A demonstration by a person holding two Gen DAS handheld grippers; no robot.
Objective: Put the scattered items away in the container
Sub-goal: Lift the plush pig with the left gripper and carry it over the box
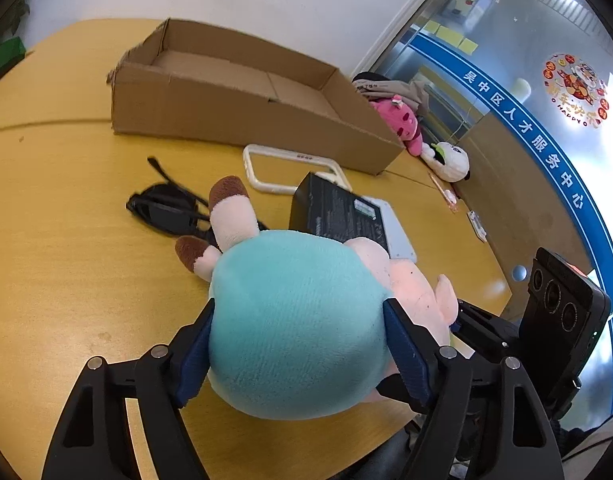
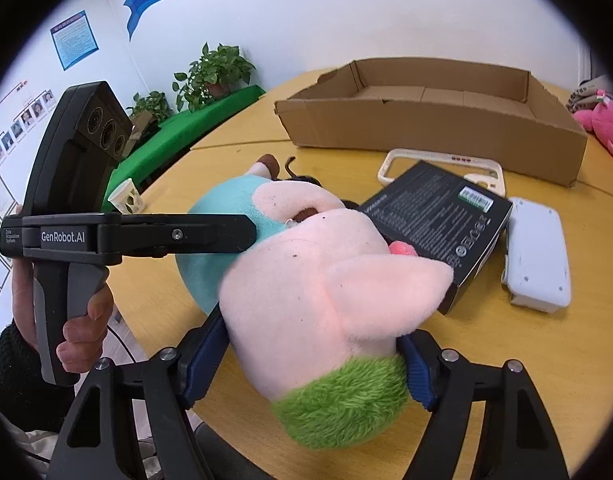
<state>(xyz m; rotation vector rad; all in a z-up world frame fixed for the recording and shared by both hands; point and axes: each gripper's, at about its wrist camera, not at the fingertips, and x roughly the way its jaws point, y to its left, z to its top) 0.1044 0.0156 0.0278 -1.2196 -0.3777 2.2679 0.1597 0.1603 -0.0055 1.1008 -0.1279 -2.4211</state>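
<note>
Left gripper [image 1: 298, 344] clamped, blue pads [image 1: 406, 356] pressed into the teal body of a pink plush pig toy with green hair [image 1: 294, 320]; right gripper [image 2: 306, 364] clamped likewise on its pink head. Toy lying on the round yellow wooden table [image 1: 66, 208], near a black printed box [image 1: 338, 212], black sunglasses [image 1: 162, 210] and white frame [image 1: 266, 176]. Open brown cardboard box [image 1: 234, 96] farther back, well apart.
</note>
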